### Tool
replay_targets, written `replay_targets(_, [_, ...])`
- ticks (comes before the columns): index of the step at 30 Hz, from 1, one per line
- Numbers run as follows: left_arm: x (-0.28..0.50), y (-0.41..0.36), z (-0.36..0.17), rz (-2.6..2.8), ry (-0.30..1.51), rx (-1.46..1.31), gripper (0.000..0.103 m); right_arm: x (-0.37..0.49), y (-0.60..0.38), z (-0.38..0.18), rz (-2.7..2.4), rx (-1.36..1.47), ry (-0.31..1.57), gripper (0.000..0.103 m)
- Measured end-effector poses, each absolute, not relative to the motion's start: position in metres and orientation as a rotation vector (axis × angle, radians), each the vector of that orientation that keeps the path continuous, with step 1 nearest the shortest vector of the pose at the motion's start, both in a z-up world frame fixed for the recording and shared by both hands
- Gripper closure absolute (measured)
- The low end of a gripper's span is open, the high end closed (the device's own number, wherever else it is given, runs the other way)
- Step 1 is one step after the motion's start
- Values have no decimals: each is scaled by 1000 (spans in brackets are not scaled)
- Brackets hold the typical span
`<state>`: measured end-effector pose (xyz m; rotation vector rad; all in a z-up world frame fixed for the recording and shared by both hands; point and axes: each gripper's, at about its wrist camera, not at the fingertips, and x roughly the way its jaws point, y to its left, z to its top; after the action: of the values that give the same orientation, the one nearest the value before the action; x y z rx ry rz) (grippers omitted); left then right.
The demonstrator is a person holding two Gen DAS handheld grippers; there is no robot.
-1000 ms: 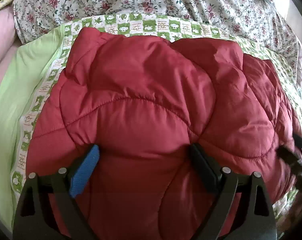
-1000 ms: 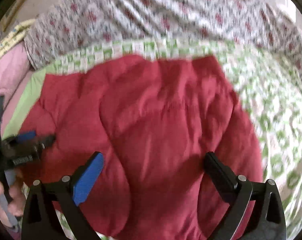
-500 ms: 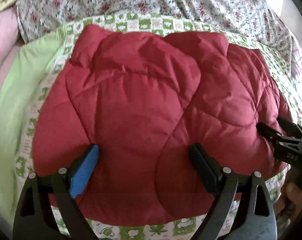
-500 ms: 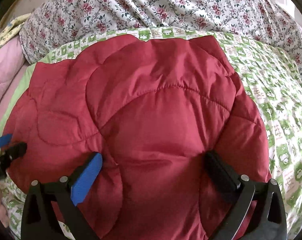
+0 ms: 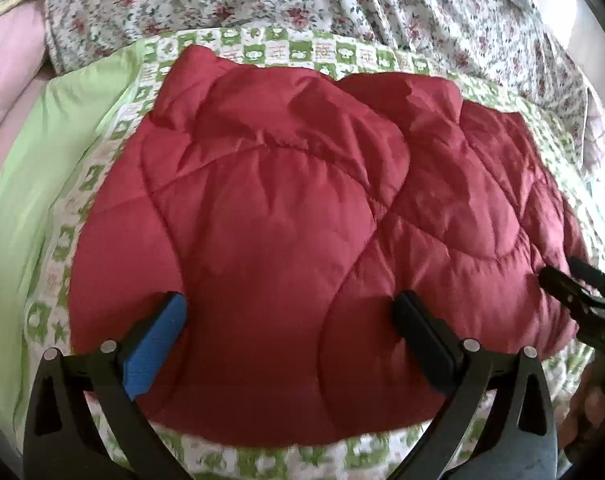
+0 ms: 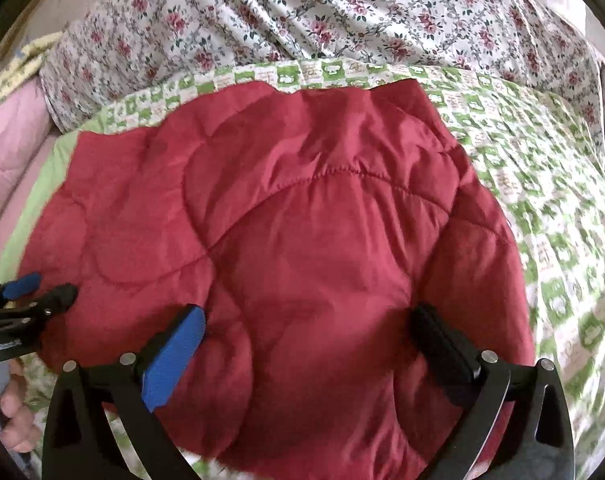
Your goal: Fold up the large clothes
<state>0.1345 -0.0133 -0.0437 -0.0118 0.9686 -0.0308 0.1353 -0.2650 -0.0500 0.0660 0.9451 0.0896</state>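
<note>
**Red jacket down, both tongs clear**

Red quilted jacket (image 5: 286, 240) lies folded on the green-checked bedspread (image 5: 82, 184) — below both tongs. Left gripper (image 5: 290, 320) has just been widening, nothing between its jaws. Right gripper (image 6: 308, 334) spread too — hovering over the jacket's near edge.

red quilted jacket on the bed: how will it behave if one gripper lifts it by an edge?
The red quilted jacket will probably be floppy: it lies in soft folds and creases, so a lifted edge should drape and the fold may open. Puffy padding suggests it is light for its bulk. The smooth, slightly shiny shell may slip between the fingers.
</note>
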Motion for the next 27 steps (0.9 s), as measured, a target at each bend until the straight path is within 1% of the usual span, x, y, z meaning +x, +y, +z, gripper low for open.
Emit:
replay_targets(8, [78, -11, -26, -36, 937, 22, 0, 76, -264, -22, 185, 52, 954, 0])
replay_targets(13, [49, -8, -30, -9, 947, 63, 0, 43, -266, -33, 213, 66, 990, 0])
replay_targets(16, [36, -5, -39, 7, 987, 83, 0, 26, -265, -41, 216, 52, 1003, 0])
replay_targets(20, [20, -4, -42, 15, 1012, 100, 0, 5, -257, -39, 234, 14, 1003, 0])
replay_targets(24, [11, -7, -26, 29, 1008, 122, 0, -9, -250, -20, 258, -24, 976, 0])
replay_targets(27, [3, -11, 1, 32, 968, 134, 0, -14, -246, 3, 280, -40, 946, 0])
